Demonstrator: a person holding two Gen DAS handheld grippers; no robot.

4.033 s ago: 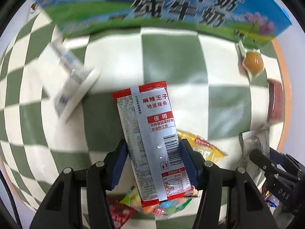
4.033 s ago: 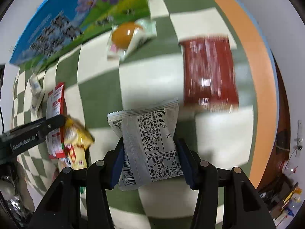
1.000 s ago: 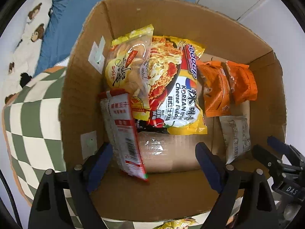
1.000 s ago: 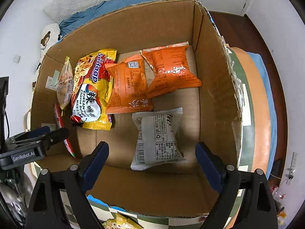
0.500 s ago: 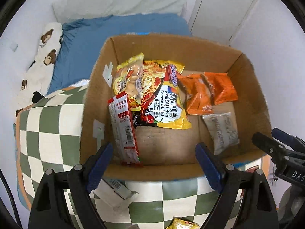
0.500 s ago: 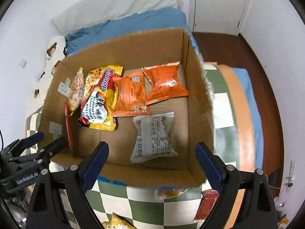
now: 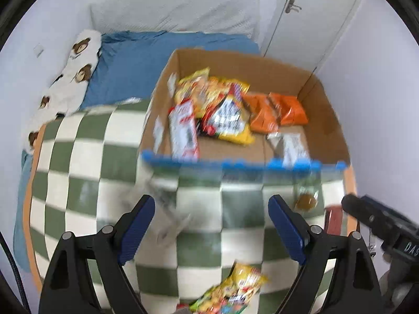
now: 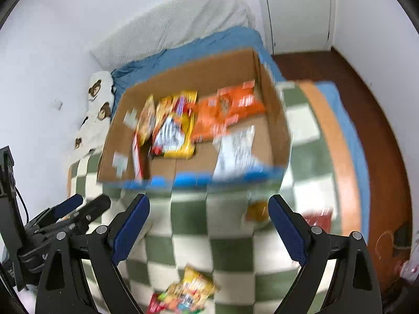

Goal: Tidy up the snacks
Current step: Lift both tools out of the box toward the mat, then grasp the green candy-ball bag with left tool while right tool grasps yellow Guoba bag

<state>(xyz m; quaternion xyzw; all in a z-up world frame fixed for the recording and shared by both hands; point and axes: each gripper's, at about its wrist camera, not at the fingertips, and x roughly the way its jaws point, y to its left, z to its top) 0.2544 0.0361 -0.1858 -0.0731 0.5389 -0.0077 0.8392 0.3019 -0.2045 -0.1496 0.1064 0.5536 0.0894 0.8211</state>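
An open cardboard box [image 7: 324, 120] [image 8: 275, 130] stands at the far side of the green-and-white checked cloth. In it lie a red-and-white snack strip [image 7: 183, 130], yellow noodle packs [image 7: 225, 115] [image 8: 175, 130], orange packets [image 7: 275, 112] [image 8: 227, 107] and a grey packet [image 7: 290, 146] [image 8: 235, 151]. My left gripper [image 7: 210, 227] is open and empty over the cloth in front of the box. Open and empty too, my right gripper [image 8: 209, 227] hangs beside it. On the cloth lie a yellow snack bag [image 7: 235, 287] [image 8: 191, 287], an orange round sweet [image 7: 305, 201] [image 8: 258, 210], a dark red packet [image 7: 334, 216] [image 8: 318, 217] and a blurred pale wrapper [image 7: 167, 209].
The other gripper shows at each view's edge, right gripper [image 7: 385, 227] and left gripper [image 8: 68, 217]. Beyond the box lie a blue bed [image 7: 136, 62], a bear-print pillow [image 7: 70, 78] and a white door [image 7: 309, 13]. Brown floor [image 8: 366, 99] lies to the right.
Both grippers pulled back and up from inside the box to above the cloth. The red-and-white strip and the grey packet, held four seconds ago, stay in the box.
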